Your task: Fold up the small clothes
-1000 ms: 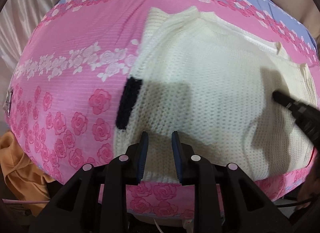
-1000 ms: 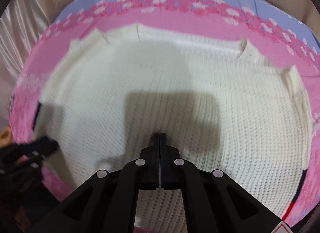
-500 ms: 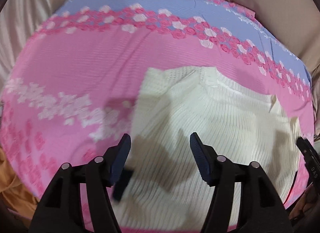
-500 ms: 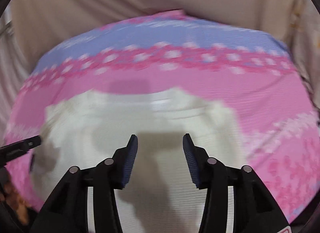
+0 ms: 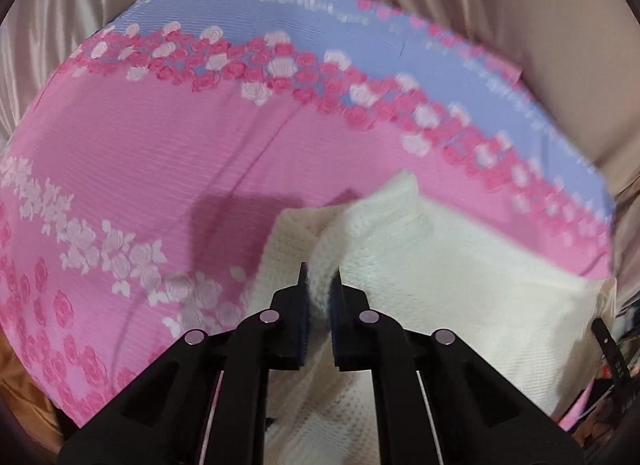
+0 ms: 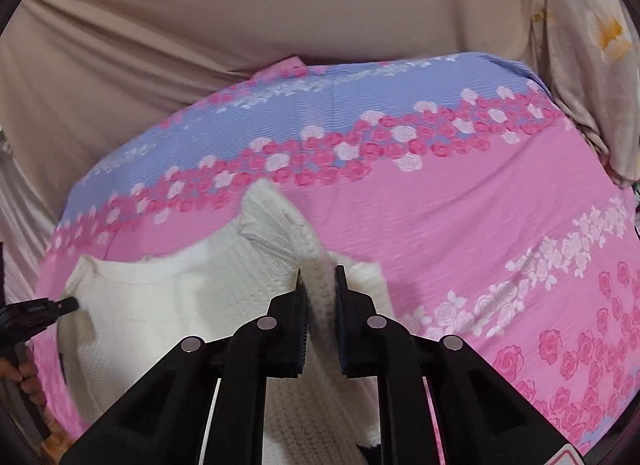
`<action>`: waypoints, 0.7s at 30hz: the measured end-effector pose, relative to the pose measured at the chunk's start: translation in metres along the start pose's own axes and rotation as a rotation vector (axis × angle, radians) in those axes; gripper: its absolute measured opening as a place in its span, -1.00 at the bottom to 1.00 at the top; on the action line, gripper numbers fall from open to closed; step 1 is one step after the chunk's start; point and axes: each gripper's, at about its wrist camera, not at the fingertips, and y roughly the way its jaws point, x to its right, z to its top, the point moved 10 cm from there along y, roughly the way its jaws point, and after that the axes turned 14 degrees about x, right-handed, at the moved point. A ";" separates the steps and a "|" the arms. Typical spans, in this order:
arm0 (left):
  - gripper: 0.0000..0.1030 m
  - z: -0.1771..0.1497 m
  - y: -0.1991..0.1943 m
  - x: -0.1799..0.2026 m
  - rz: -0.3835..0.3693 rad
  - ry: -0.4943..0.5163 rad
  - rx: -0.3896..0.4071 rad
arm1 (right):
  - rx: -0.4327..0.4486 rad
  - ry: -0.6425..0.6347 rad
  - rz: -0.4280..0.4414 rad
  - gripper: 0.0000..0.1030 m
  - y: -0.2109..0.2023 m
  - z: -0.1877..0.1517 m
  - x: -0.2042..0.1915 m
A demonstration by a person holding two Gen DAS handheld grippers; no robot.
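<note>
A: which step is this?
B: fold start. left gripper (image 5: 319, 285) and right gripper (image 6: 321, 285) each pinch the white knit sweater (image 6: 168, 305) at the floral blanket's (image 6: 460, 205) near edge. next: probably lift together, fold over.

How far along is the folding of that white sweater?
Early. The white knit sweater lies spread on the pink floral sheet. In hand: left gripper and right gripper each pinch an edge. Left: folding it over; no finished fold visible.
</note>
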 end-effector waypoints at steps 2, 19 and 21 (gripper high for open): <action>-0.85 -0.018 0.032 -0.001 0.046 0.061 -0.075 | -0.140 -0.049 -0.070 -0.76 0.041 -0.035 0.019; -0.76 -0.098 -0.032 0.020 0.037 0.220 -0.090 | -0.329 -0.338 0.204 -0.86 -0.014 -0.162 -0.129; -0.76 -0.091 -0.040 -0.001 0.049 0.168 -0.080 | -0.321 -0.301 0.177 -0.80 -0.023 -0.155 -0.112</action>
